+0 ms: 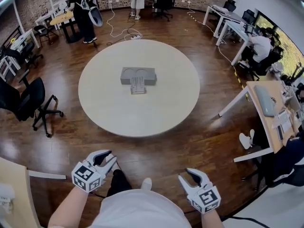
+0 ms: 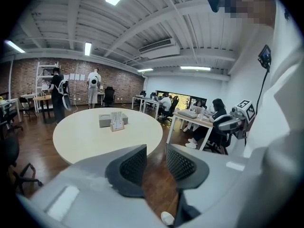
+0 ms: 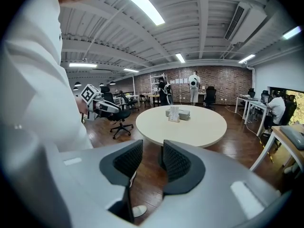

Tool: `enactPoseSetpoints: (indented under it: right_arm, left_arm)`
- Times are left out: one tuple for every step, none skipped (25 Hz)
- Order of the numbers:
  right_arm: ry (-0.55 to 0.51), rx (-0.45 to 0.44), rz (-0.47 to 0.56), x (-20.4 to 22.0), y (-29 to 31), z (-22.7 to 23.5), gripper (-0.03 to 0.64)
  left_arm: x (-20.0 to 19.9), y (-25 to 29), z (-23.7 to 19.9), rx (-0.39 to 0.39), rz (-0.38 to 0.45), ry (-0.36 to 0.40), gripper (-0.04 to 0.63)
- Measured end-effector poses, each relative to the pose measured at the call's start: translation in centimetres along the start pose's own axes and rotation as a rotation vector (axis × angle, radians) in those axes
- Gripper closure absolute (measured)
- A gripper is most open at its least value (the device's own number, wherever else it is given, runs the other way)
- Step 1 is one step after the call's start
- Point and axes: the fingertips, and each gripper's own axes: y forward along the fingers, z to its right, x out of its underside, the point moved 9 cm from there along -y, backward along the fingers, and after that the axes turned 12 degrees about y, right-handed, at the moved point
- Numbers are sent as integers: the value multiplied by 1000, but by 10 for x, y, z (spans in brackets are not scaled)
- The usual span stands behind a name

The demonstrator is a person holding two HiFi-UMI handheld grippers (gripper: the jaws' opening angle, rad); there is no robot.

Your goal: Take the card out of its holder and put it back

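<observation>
Left hand-held gripper empty, card apparently in holder

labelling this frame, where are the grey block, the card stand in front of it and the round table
grey rectangular block (image 1: 138, 73): head view, top face
pale upright card stand (image 1: 137, 86): head view, its middle
round cream table (image 1: 109, 106): head view, bare top

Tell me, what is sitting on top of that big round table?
Near the middle of the round table sits a grey box, with a small card holder just in front of it. The tabletop beneath them is covered.
</observation>
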Motion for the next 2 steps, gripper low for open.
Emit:
enactPoseSetpoints:
  right_arm:
    - [1, 2, 1, 2, -2, 1, 476]
    - [1, 3, 3, 4, -5, 2, 476]
  left_arm:
    - [-1, 2, 2, 4, 0, 2, 465]
    - [-3, 3, 4, 7, 0, 4, 465]
